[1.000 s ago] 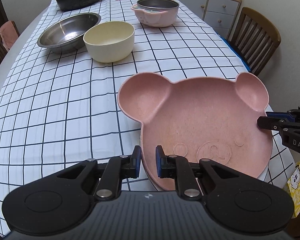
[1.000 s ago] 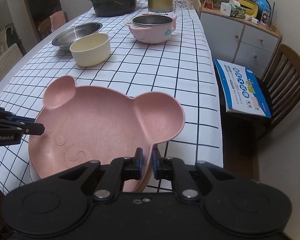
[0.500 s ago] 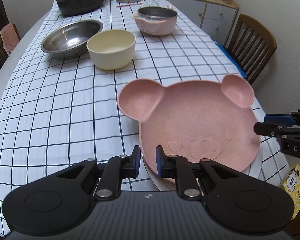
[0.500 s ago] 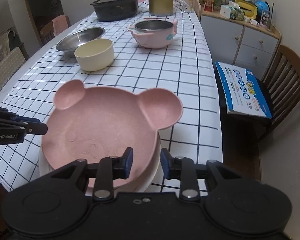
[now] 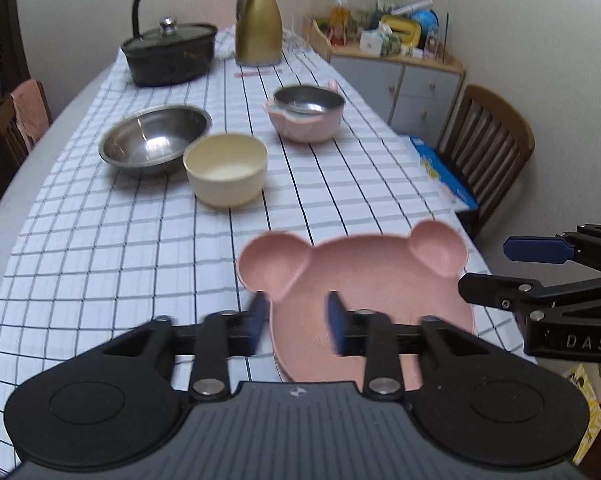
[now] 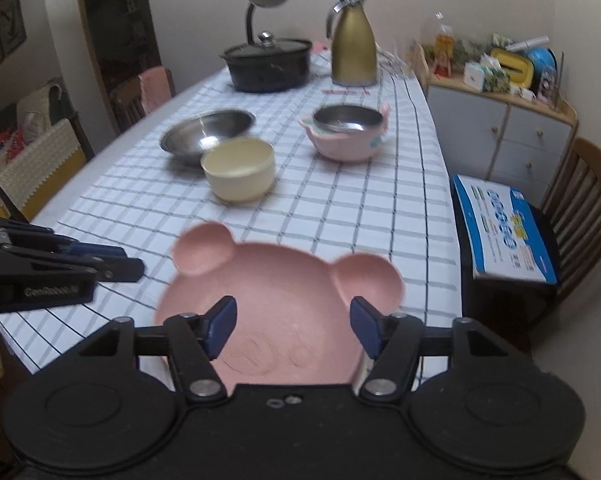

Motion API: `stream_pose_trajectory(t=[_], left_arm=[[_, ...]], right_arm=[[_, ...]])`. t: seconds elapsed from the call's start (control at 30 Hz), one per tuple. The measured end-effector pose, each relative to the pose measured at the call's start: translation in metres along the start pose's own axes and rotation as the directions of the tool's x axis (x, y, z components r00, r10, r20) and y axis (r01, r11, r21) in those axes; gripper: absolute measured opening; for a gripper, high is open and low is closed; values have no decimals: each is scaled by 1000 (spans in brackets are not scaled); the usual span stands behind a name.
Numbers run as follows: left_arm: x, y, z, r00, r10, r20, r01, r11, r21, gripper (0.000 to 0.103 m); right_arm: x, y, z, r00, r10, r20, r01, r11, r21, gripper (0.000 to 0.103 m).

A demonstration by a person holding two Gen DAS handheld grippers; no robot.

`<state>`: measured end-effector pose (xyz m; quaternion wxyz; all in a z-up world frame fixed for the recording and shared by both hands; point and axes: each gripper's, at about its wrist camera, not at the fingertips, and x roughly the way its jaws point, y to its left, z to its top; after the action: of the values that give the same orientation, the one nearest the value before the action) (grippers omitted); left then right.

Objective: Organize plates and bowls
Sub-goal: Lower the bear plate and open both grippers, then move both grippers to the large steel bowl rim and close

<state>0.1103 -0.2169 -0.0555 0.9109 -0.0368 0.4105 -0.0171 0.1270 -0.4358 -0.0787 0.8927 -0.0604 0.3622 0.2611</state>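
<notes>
A pink bear-shaped plate (image 5: 380, 280) (image 6: 276, 292) lies flat at the near end of the checked table (image 5: 100, 240), free of both grippers. My left gripper (image 5: 296, 316) (image 6: 128, 264) hovers above its left side. The jaws are opening and the blue pads touch nothing. My right gripper (image 6: 293, 314) (image 5: 486, 266) hangs over the plate's right side, jaws also opening and wider apart, with only the plate far below between them. Further up the table stand a cream bowl (image 5: 226, 168), a steel bowl (image 5: 154, 140) and a pink bowl with a steel liner (image 5: 306, 114).
A black lidded pot (image 5: 168, 54) and a gold jug (image 5: 258, 20) stand at the far end. A wooden chair (image 5: 488, 148) with a blue pack (image 6: 504, 232) on it is to the right of the table, beside a sideboard (image 6: 500, 120).
Both grippers let go of the pink plate's rim, opened and rose away from it. The plate, tilted and lifted before, now rests flat on the table.
</notes>
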Motion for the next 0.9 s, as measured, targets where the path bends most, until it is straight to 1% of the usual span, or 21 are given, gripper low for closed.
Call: stream_pose_trajectory(t=[0.03,0.07,0.13,0.2,0.33,0.43,0.63,0.77,0.83,0.9], left_arm=[[-4,1,2,1000,2,19,-2,1000,-8,56],[-7,2,4,999,2,36,-2,1000,-14,58],[-12,2,9,998,5,58,-4,1000,-17,58],[-16,3,13,997,15,73,-14,1000,-18,58],[-21,13,23,995,29,100,-27,999,-28,59],[-22,24,31,992,39,120,-34,998,-44,63],[-21,54,53,982,82,171,-72,995,-62,65],[-17,78,72,972,111,205,-96,992,-81,76],[-14,91,83,967,127,223,-111,990,-86,77],[-9,104,94,965,136,227,-120,989,-83,77]], right_arm=[[-3,3,4,1000,6,12,-6,1000,-7,67],[-5,6,8,1000,12,22,-12,1000,-12,74],[-9,11,16,999,26,46,-25,999,-21,82],[-11,15,23,998,29,63,-28,999,-28,82],[-11,21,39,995,13,97,-11,1000,-21,93],[-9,27,49,991,-8,134,12,1000,-28,101],[3,43,75,984,-29,176,34,999,-30,102],[16,57,96,976,-65,207,71,997,-25,103],[24,64,107,972,-80,220,86,996,-19,103],[34,70,119,969,-94,230,100,995,-13,103]])
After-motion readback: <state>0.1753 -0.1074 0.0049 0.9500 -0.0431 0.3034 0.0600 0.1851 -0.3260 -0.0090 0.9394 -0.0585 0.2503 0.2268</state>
